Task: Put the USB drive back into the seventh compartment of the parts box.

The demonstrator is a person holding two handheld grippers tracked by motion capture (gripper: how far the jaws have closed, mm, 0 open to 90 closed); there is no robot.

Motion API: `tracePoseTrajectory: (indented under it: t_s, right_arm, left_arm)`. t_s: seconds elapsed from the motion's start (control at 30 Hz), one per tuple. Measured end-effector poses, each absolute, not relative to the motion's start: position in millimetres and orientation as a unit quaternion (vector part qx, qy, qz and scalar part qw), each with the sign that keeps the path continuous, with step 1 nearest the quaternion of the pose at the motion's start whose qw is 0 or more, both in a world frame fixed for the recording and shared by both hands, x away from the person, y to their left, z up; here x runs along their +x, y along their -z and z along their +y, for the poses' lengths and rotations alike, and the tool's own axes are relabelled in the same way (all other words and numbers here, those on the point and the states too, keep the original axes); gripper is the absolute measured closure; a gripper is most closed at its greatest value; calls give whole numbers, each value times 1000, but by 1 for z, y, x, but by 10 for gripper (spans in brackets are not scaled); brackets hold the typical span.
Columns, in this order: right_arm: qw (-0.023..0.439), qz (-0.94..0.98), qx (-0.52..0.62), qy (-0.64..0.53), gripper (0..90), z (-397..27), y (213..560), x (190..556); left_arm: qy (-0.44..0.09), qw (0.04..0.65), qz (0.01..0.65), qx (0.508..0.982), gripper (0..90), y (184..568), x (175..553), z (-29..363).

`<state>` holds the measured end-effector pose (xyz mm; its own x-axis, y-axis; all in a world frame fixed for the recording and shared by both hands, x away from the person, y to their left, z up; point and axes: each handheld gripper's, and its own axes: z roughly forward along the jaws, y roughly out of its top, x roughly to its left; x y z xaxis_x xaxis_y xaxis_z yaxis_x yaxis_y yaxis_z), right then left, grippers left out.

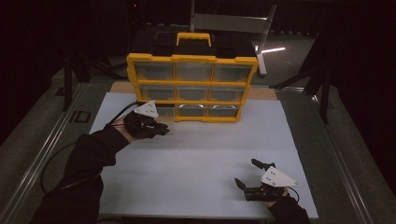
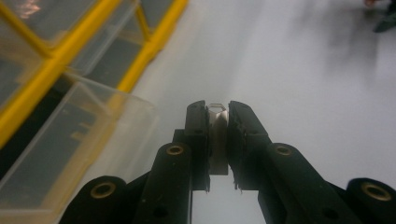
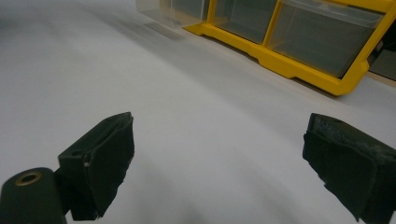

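Observation:
A yellow organizer (image 1: 191, 59) with clear drawers stands at the back of the white mat (image 1: 201, 158). Its bottom-left drawer (image 2: 70, 154) is pulled out toward me. My left gripper (image 1: 161, 129) hovers just in front of that drawer. In the left gripper view its jaws are shut on a small silvery metal part (image 2: 218, 135), which stands upright between the pads. My right gripper (image 1: 246, 172) rests low near the mat's front right, open, with nothing between its fingers (image 3: 109, 158). The organizer's bottom row (image 3: 299, 65) lies ahead of it.
The organizer has a black top and a yellow carry handle (image 1: 193, 38). A metal stand (image 1: 261, 42) rises behind it. Metal rails (image 1: 46, 149) run along both sides of the table. A cable (image 1: 119, 114) trails from the left gripper.

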<state>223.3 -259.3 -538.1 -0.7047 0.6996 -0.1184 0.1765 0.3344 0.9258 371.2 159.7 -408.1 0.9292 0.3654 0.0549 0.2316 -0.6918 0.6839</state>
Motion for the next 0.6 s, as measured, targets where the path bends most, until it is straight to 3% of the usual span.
tracePoseTrajectory:
  t_s: [0.6]
  right_arm:
    - [260,775,282,-503,92,-259,538,223]
  left_arm:
    - [-112,358,211,903,795,402,385,172]
